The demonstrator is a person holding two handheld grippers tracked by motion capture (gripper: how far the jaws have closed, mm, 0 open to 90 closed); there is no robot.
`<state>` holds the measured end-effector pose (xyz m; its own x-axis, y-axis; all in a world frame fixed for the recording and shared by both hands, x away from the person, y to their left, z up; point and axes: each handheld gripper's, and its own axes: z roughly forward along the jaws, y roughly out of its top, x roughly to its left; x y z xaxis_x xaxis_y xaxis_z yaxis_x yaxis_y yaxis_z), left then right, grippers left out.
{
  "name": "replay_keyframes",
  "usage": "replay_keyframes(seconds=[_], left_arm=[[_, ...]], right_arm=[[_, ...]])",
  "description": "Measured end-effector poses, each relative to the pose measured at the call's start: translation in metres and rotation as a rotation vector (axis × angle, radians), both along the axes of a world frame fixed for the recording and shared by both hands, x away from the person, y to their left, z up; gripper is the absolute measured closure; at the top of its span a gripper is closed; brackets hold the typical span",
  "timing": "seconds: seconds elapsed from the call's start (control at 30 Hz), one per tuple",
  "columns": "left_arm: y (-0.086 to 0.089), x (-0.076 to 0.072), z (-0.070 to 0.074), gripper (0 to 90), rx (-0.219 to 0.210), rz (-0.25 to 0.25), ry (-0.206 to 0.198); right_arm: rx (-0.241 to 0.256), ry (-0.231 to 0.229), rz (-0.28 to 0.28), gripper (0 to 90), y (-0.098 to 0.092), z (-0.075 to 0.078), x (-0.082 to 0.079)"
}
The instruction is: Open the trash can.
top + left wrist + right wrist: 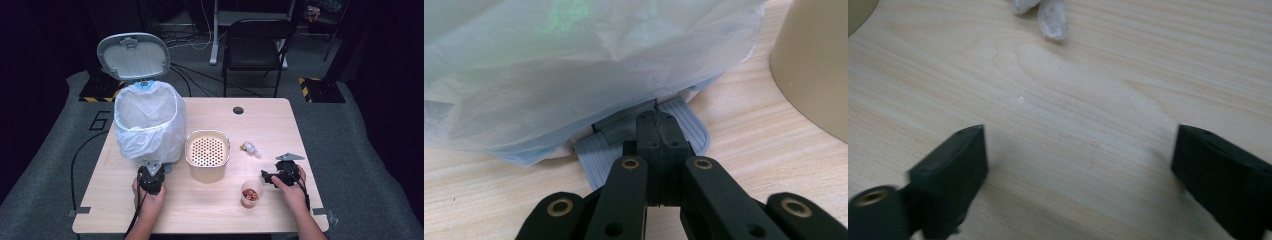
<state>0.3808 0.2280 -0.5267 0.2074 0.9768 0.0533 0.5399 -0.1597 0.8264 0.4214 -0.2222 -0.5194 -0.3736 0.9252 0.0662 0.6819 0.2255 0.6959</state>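
A grey pedal bin [149, 122] lined with a white bag stands at the table's left, its lid [134, 55] raised. My left gripper [152, 176] is at the bin's foot. In the left gripper view it [657, 122] is shut, with its tips resting on the ribbed grey pedal [596, 150] under the bag [574, 65]. My right gripper [276, 175] lies low at the right, just right of a small cup [251, 193] with brown bits inside. Its jaws [1078, 155] stand wide open over bare wood, and a crumpled clear wrapper [1046, 12] lies ahead of them.
A beige pot with a perforated insert [207, 154] stands mid-table, and its wall [814, 70] is close to the right of my left gripper. The wrapper [249, 148] lies right of the pot. A cable hole [238, 110] is near the far edge. A chair [255, 47] stands behind the table.
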Motion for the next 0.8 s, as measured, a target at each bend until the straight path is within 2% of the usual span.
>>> replay_keyframes(seconds=[0.03, 0.07, 0.23, 0.3, 0.37, 0.47, 0.5, 0.57, 0.6, 0.63, 0.67, 0.8], left_arm=[[0.0, 0.0, 0.0, 90.0, 0.002, -0.001, -0.001], [0.0, 0.0, 0.0, 90.0, 0.006, -0.002, -0.002], [0.0, 0.0, 0.0, 90.0, 0.0, 0.002, -0.002], [0.002, 0.0, 0.0, 90.0, -0.017, -0.003, 0.011], [0.002, 0.0, 0.0, 90.0, -0.017, -0.003, 0.01], [0.002, 0.0, 0.0, 90.0, -0.014, -0.003, 0.002], [0.002, 0.0, 0.0, 90.0, -0.016, -0.002, 0.007], [0.003, 0.001, 0.0, 90.0, -0.029, -0.003, 0.005], [0.004, 0.001, 0.0, 90.0, -0.038, -0.004, 0.01], [0.004, 0.001, 0.0, 90.0, -0.038, -0.004, 0.01], [0.004, 0.001, 0.0, 90.0, -0.038, -0.004, 0.009], [0.003, 0.001, 0.0, 90.0, -0.036, -0.002, 0.009]], right_arm=[[0.0, 0.0, 0.0, 16.9, 0.0, 0.0, 0.0], [0.037, 0.025, 0.001, 17.3, -0.001, 0.002, 0.002], [0.007, 0.009, 0.013, 13.7, -0.002, 0.006, 0.006], [-0.006, -0.009, 0.019, 11.2, -0.001, 0.012, 0.011], [-0.007, -0.012, 0.028, 7.3, -0.002, 0.017, 0.015], [0.0, -0.025, 0.039, 7.0, 0.0, 0.023, 0.019], [-0.029, -0.053, 0.072, 11.2, 0.002, 0.029, 0.024], [-0.039, -0.058, 0.069, 20.1, 0.006, 0.035, 0.027], [-0.05, -0.069, 0.091, 24.3, 0.007, 0.037, 0.028], [-0.05, -0.069, 0.091, 24.3, 0.007, 0.037, 0.028], [-0.057, -0.086, 0.115, 28.4, 0.01, 0.041, 0.033], [-0.043, -0.084, 0.132, 35.3, 0.016, 0.045, 0.039]])
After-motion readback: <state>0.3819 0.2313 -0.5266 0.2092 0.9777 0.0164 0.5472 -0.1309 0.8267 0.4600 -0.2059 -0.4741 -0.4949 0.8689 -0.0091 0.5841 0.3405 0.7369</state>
